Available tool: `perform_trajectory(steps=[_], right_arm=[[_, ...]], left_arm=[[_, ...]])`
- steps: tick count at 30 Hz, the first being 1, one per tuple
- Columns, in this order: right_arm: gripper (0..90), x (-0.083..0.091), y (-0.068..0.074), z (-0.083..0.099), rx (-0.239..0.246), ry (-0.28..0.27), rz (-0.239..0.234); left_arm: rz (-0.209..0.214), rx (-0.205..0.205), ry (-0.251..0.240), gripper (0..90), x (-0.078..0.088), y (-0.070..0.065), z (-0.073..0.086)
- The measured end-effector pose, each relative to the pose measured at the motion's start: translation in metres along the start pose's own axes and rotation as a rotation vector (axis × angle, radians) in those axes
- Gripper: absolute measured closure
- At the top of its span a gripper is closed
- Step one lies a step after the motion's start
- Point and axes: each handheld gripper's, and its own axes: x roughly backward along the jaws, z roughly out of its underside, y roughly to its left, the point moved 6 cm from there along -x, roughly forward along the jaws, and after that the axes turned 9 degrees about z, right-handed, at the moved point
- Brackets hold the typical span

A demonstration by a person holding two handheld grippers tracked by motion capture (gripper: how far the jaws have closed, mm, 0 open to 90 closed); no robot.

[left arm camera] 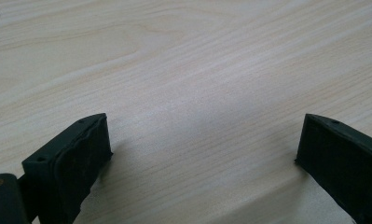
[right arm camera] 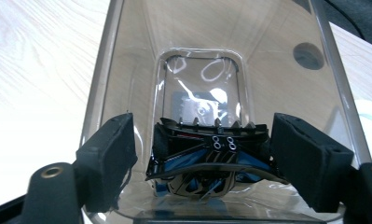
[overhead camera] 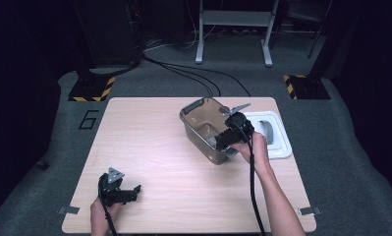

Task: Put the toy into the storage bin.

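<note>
The dark foil packet point(right arm camera: 210, 156) is lying inside the clear bin point(overhead camera: 203, 129), the right gripper point(right arm camera: 207, 154) is standing part-open around it without pressing, so only withdrawing looks left, while the left gripper point(left arm camera: 202, 144) is resting wide open and empty on the worktop point(overhead camera: 149, 147), well apart from the bin.

High view: fixed above the person's side, facing forward and down over the whole tabletop point(overhead camera: 149, 147) | Left gripper view: very close, along its jaws onto bare wood | Right gripper view: close, along its jaws into the clear container point(right arm camera: 211, 60) | Shared: high and right views both show that container point(overhead camera: 203, 123)
</note>
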Motion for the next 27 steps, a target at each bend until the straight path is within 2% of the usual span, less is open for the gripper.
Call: perform_trajectory(steps=[5, 12, 16, 23, 27], right_arm=[[15.7, 0.004, -0.002, 0.0, 0.002, -0.017, -0.001], [11.8, 0.012, -0.01, 0.001, -0.03, -0.052, -0.004], [7.7, 0.02, -0.017, 0.004, -0.067, -0.072, 0.003], [4.9, 0.036, -0.043, 0.015, -0.133, -0.119, 0.033], [4.9, 0.042, -0.061, 0.026, -0.179, -0.125, 0.062]], left_arm=[[0.0, 0.0, 0.001, 2.8, 0.0, 0.0, 0.0], [0.001, -0.005, 0.005, 2.8, 0.0, 0.0, 0.0], [0.001, -0.001, 0.001, 2.8, 0.0, 0.0, 0.0], [0.001, -0.001, 0.0, 2.8, 0.0, 0.0, 0.0], [0.001, 0.0, 0.0, 2.9, 0.0, 0.0, 0.0]])
